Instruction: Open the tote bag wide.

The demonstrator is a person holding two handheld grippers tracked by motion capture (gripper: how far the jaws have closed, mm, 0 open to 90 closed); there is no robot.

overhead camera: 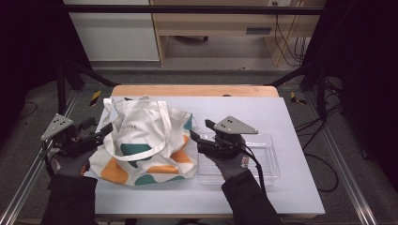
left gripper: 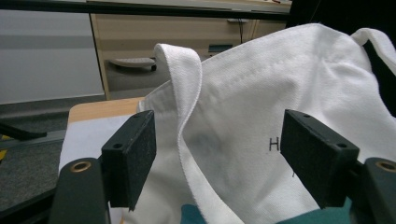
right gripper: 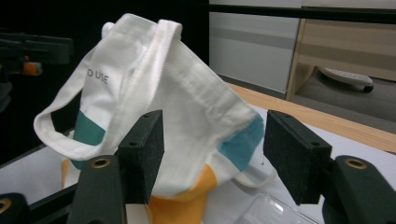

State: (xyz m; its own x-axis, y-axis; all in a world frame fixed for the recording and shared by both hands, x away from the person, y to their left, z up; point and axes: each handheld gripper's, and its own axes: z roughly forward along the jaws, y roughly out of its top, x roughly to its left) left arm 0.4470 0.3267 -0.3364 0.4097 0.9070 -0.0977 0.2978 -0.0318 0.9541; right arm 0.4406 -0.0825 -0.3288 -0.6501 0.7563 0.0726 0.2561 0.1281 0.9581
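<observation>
— How do my tools stand?

— My left tool (overhead camera: 104, 130) gapes wide at the left edge of the tote bag (overhead camera: 145, 143), its jaws straddling the white cloth and a handle strap (left gripper: 184, 107) without pinching. My right tool (overhead camera: 199, 133) is also spread open with nothing between its jaws, just beside the bag's right side.

— And around them?

— The bag lies left of centre on the desk (overhead camera: 291, 187). A clear plastic tray (overhead camera: 267, 161) sits under my right hand (overhead camera: 230, 161), beside the bag.
</observation>
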